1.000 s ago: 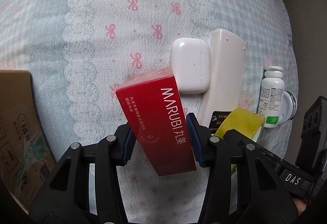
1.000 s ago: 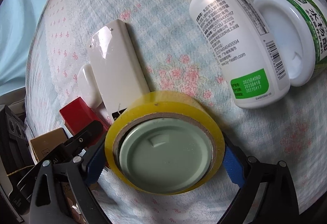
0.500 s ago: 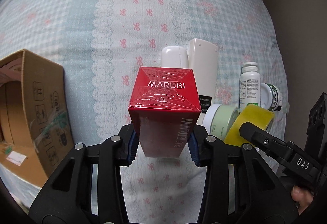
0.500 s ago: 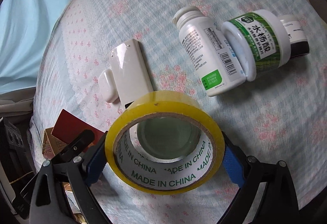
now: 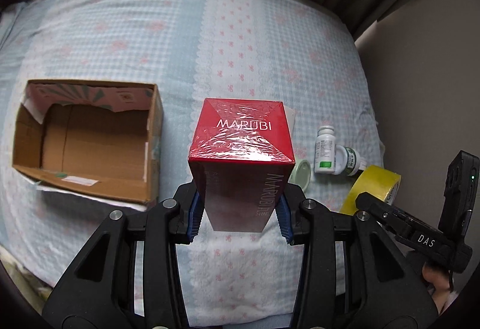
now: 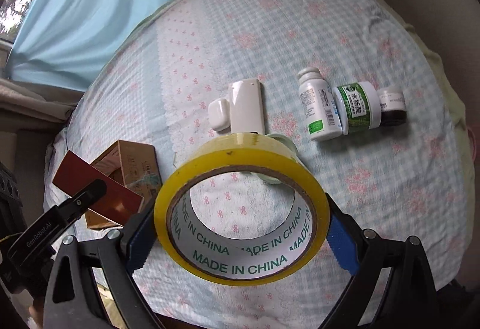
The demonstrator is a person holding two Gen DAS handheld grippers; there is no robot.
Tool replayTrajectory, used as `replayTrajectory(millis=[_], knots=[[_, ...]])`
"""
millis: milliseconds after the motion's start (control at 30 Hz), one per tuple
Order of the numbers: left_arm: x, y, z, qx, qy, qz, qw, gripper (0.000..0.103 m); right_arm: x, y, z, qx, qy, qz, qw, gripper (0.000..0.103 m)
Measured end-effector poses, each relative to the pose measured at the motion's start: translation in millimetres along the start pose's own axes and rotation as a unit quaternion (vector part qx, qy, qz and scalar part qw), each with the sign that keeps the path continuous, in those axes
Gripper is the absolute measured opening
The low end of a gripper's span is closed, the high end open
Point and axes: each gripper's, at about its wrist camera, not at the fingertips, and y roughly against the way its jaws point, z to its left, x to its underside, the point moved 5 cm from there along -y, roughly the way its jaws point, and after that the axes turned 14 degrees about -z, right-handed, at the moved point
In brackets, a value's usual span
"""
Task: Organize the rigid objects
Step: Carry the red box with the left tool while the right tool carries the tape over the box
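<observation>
From the left wrist view, the left gripper (image 5: 238,216) is clamping a red MARUBI box (image 5: 241,155) by its lower sides, holding it end-up above the bedspread (image 5: 126,43). The open cardboard box (image 5: 87,143) is lying just to its left, and looks like where the box is headed. To do this well, I'd say the box should be carried over the near wall before lowering, then laid along one side so room is left. The blue pads (image 5: 193,216) are pressing flat on both faces, only box-width apart.

From the right wrist view, the right gripper (image 6: 240,236) is squeezing a yellow tape roll (image 6: 240,179) across its outer rim, spread wide and held off the bed. Beyond it, a white remote (image 6: 246,107), an earbud case (image 6: 219,113) and three bottles (image 6: 351,107) are lying on the bedspread, waiting.
</observation>
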Motion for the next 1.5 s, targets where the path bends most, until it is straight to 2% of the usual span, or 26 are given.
replayTrajectory(millis=[100, 233, 433, 567, 767, 933, 1067, 1267, 1500], knots=[[-11, 34, 21, -0.004, 0.006, -0.025, 0.9997, 0.037, -3, 21, 26, -0.010, 0.047, -0.007, 0.999, 0.096], [-22, 72, 60, -0.012, 0.015, -0.046, 0.9988, 0.037, -4, 39, 70, -0.030, 0.079, -0.018, 0.996, 0.096], [-36, 106, 133, -0.024, -0.015, -0.057, 0.9980, 0.037, 0, 52, 158, -0.049, 0.118, -0.042, 0.991, 0.096], [-42, 118, 191, -0.033, -0.027, -0.055, 0.9976, 0.037, 12, 46, 222, -0.057, 0.144, -0.045, 0.987, 0.096], [-47, 122, 268, -0.034, -0.031, -0.032, 0.9984, 0.037, 41, 14, 299, -0.058, 0.157, -0.024, 0.986, 0.096], [-54, 110, 311, -0.028, -0.037, -0.011, 0.9988, 0.037, 60, -15, 339, -0.048, 0.155, -0.005, 0.987, 0.096], [-57, 89, 332, -0.024, -0.043, 0.009, 0.9987, 0.037, 67, -40, 353, -0.028, 0.156, 0.006, 0.987, 0.096], [-54, 39, 350, -0.030, -0.054, 0.056, 0.9966, 0.037, 68, -93, 353, 0.011, 0.161, 0.041, 0.986, 0.096], [-50, -27, 350, -0.039, -0.072, 0.103, 0.9912, 0.037, 66, -157, 338, 0.037, 0.177, 0.089, 0.979, 0.096]])
